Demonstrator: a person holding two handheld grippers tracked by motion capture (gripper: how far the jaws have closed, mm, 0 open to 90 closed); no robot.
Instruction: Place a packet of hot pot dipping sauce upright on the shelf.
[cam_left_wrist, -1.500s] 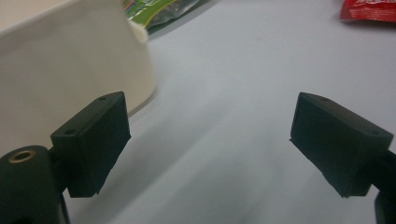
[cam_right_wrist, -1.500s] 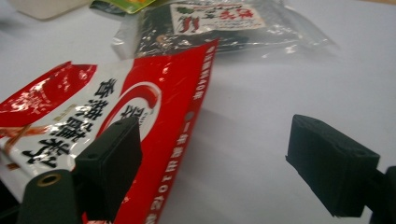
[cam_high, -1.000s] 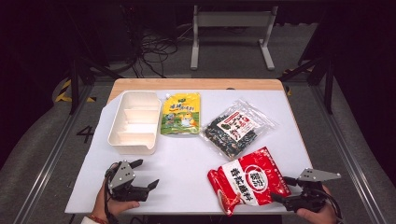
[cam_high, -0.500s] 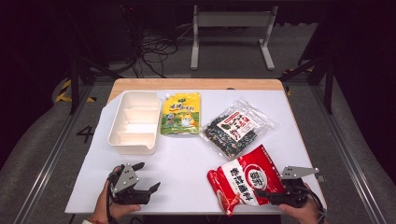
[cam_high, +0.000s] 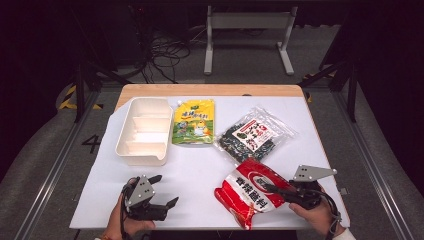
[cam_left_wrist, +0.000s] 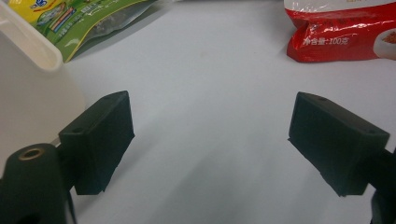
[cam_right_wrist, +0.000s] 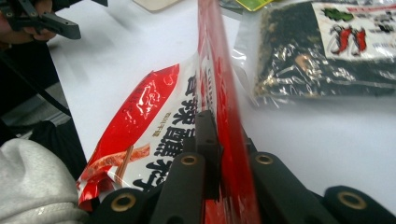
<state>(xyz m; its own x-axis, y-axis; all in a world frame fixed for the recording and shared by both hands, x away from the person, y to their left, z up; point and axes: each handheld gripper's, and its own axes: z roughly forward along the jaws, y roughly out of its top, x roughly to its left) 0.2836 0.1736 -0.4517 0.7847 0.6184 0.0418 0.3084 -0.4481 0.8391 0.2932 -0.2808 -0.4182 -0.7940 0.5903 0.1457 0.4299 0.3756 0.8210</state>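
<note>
Red seasoning packet (cam_high: 252, 192) at the bench's (cam_high: 200, 170) near right edge, its seam pinched by the right claw (cam_high: 272, 189), whose jaws have just been closing. Left claw (cam_high: 162, 192) idles wide, holding nothing. White divided tray (cam_high: 145, 131) awaits; transfer not yet done.

lab: dark room, floor cables (cam_high: 160, 55)
</note>
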